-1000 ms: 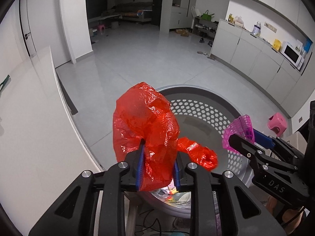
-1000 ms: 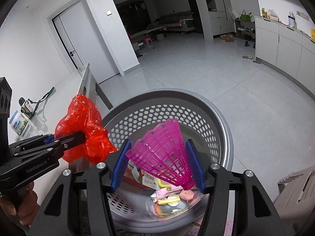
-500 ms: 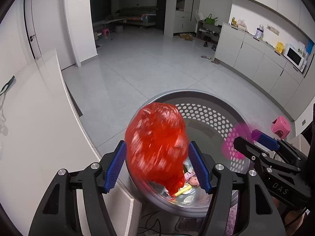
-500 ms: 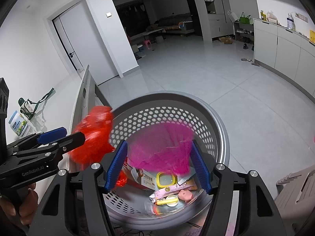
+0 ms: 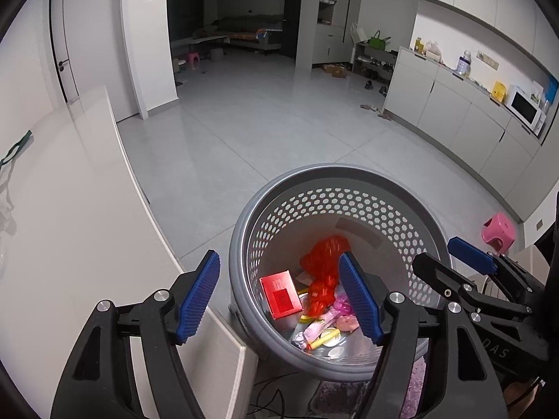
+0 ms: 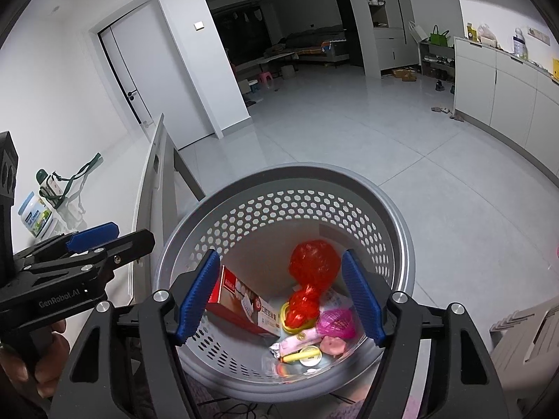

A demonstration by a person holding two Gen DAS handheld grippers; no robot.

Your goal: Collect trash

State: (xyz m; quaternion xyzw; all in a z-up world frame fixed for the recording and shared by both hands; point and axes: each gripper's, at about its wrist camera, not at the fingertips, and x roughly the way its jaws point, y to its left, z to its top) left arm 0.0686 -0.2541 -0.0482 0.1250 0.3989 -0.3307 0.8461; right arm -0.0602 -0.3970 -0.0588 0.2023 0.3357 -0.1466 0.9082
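The basket [image 6: 394, 230] bottom is partly hidden behind both spread, still-widening claws, left [image 5: 279, 300] and right [image 6: 279, 300], nothing between them. Red bag [image 6: 314, 265] and pink net [image 6: 337, 321] lie inside at lower center. White tabletop [image 5: 70, 227] at left; grey tile floor [image 5: 262, 132] beyond.

Grey tiled floor [image 5: 244, 132], white door [image 6: 153, 80], white cabinet run [image 5: 464, 118] with microwave [image 5: 524, 108], dim far room.
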